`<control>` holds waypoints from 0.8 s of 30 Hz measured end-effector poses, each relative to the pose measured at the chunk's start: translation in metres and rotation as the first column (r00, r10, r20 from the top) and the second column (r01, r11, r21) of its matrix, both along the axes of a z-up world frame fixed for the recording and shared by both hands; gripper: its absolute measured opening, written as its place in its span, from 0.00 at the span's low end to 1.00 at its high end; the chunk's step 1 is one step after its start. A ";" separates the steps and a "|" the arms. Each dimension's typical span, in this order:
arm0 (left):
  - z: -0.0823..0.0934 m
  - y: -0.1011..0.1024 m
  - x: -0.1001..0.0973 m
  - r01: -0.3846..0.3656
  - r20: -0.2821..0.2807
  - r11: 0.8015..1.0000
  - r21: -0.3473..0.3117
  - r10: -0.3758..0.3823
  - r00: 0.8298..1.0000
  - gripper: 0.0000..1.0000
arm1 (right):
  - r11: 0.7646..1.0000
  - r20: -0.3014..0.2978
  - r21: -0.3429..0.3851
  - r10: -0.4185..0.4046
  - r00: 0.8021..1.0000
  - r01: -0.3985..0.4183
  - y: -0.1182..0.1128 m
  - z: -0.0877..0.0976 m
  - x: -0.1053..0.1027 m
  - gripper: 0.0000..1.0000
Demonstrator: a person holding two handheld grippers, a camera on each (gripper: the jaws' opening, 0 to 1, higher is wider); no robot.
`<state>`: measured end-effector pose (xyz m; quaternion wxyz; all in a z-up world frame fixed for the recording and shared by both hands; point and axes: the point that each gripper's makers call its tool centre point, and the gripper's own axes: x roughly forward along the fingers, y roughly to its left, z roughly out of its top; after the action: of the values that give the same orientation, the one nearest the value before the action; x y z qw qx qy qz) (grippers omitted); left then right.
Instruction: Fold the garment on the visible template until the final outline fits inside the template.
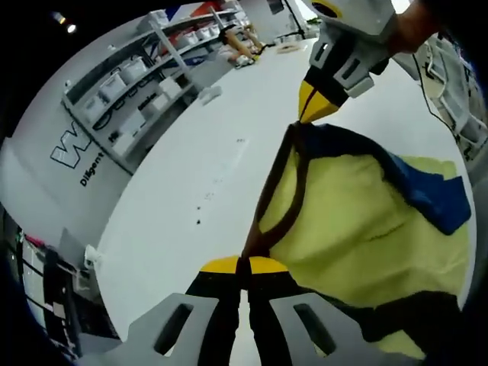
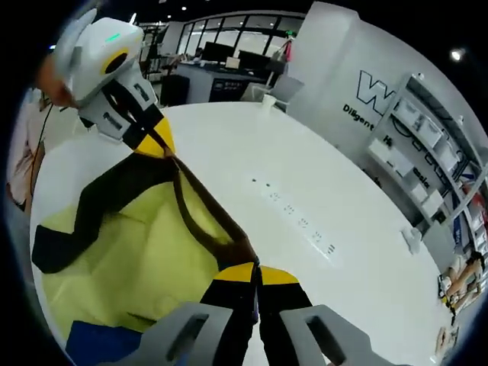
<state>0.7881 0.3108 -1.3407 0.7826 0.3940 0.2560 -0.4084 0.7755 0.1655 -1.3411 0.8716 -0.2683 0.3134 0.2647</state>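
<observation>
A yellow garment (image 1: 358,221) with dark brown trim and a blue patch (image 1: 435,198) hangs stretched between my two grippers above the white table (image 1: 191,168). In the left gripper view, my left gripper (image 1: 244,264) is shut on the brown edge at the bottom, and my right gripper (image 1: 309,110) pinches the same edge further up. The right gripper view has my right gripper (image 2: 255,272) shut on the brown trim, while the left gripper (image 2: 158,145) holds the garment (image 2: 122,252) at the upper left. The brown trim runs taut between them.
The white table (image 2: 320,160) carries a row of small dark marks (image 2: 293,210). Shelves with white bins (image 1: 130,84) stand against a lettered wall beside it. A person (image 1: 238,42) sits at the table's far end. Desks with monitors (image 2: 221,53) stand beyond the table.
</observation>
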 end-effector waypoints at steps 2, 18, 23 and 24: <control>-0.006 0.001 0.004 0.007 0.009 1.000 0.023 -0.007 1.000 0.01 | 1.000 -0.001 -0.022 0.014 1.000 -0.014 0.000 -0.007 0.003 0.00; -0.051 0.003 0.032 -0.012 -0.008 0.995 0.100 0.013 1.000 0.01 | 0.999 -0.034 -0.034 0.026 0.999 -0.027 0.001 -0.040 0.028 0.00; -0.059 0.002 0.037 -0.023 -0.005 0.993 0.118 0.024 1.000 0.01 | 0.998 -0.039 -0.059 0.033 0.999 -0.035 0.002 -0.050 0.033 0.00; -0.060 0.002 0.037 -0.025 -0.005 0.993 0.119 0.026 1.000 0.01 | 0.998 -0.043 -0.061 0.032 0.999 -0.035 0.002 -0.052 0.033 0.00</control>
<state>0.8251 0.3126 -1.4003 0.7620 0.4354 0.2874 -0.3837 0.8085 0.1673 -1.3927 0.8517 -0.2946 0.3350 0.2750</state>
